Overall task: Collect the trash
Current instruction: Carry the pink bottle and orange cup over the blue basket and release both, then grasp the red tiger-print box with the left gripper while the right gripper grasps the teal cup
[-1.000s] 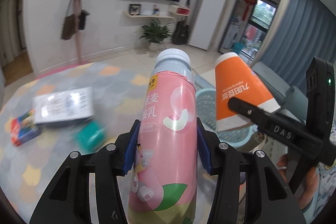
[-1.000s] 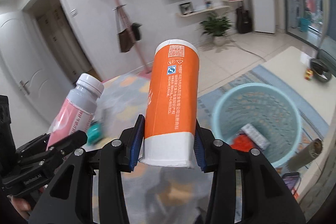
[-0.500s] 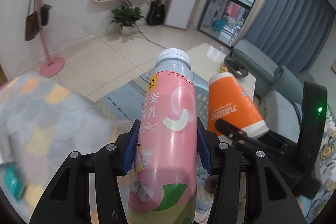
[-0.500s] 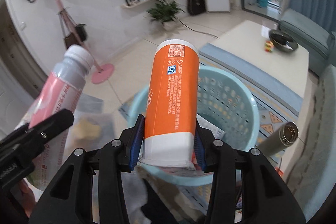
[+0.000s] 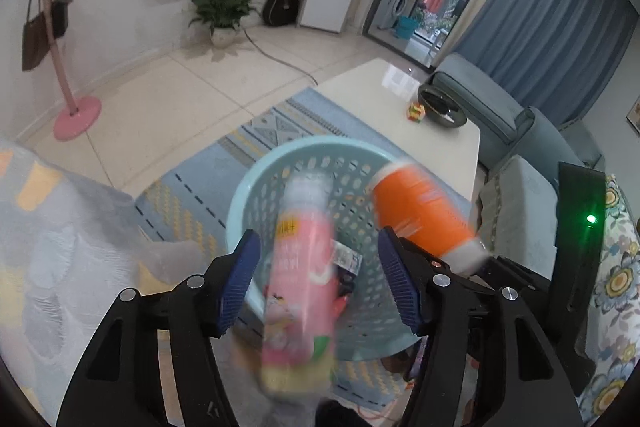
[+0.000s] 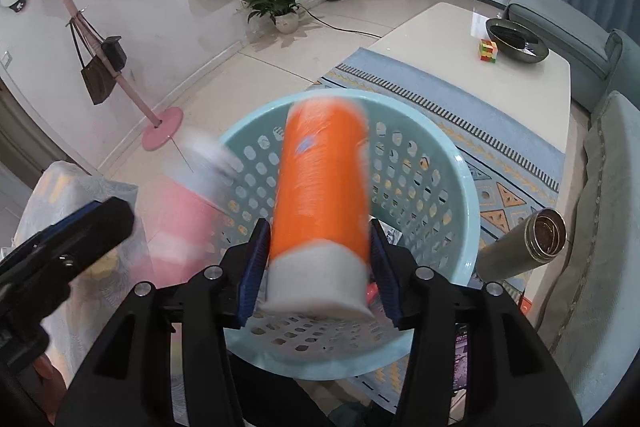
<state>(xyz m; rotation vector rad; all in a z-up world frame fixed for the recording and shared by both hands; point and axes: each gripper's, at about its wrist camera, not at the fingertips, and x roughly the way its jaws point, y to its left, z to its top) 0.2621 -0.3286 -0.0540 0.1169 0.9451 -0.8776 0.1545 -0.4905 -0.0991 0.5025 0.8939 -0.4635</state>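
Jaws of the left gripper (image 5: 318, 281) stand wide; the blurred pink plastic bottle (image 5: 302, 291) drops between them toward the pale-blue perforated plastic basket (image 5: 256, 187) at twelve o'clock; the right gripper (image 6: 318, 265) is parted too, the orange paper cup (image 6: 322, 183) apparently loose; some trash already lies inside; both drops look nearly done.

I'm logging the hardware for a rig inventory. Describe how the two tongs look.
Both the left tongs and the right tongs are matte black angular plastic with silver screws at the joints and ribbed blue pads inside each finger. A green indicator light glows on the right unit's black body.
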